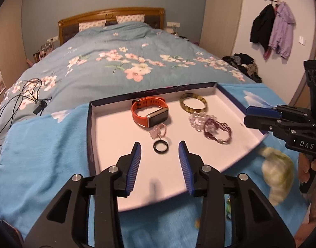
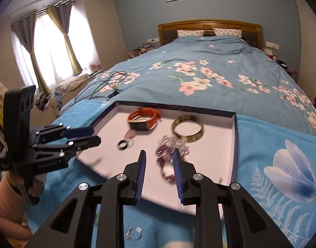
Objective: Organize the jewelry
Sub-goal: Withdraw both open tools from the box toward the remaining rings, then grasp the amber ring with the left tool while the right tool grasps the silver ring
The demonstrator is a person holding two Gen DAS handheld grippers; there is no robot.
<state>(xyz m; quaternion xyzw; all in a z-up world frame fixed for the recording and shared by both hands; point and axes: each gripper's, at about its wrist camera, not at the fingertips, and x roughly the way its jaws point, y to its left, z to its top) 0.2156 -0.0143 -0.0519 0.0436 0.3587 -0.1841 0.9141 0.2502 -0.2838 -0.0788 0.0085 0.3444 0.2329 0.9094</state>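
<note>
While left gripper (image 1: 159, 150) gapes above tray (image 1: 91, 128) near edge, black ring (image 1: 160, 145) ahead.

Ahead of the left claw (image 1: 159, 152), a glossy black ring (image 1: 160, 146) lay on the tray's (image 1: 116, 136) matt white card floor. Beyond it, the watch (image 1: 149, 113) had a smooth orange rubbery strap. The claw's pads (image 1: 135, 165) were ribbed blue plastic; the blanket (image 1: 44, 144) looked soft cloth.

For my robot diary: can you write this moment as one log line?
left tongs: open, over ring | right tongs: open, over beads | tray: watch, bangle
</note>
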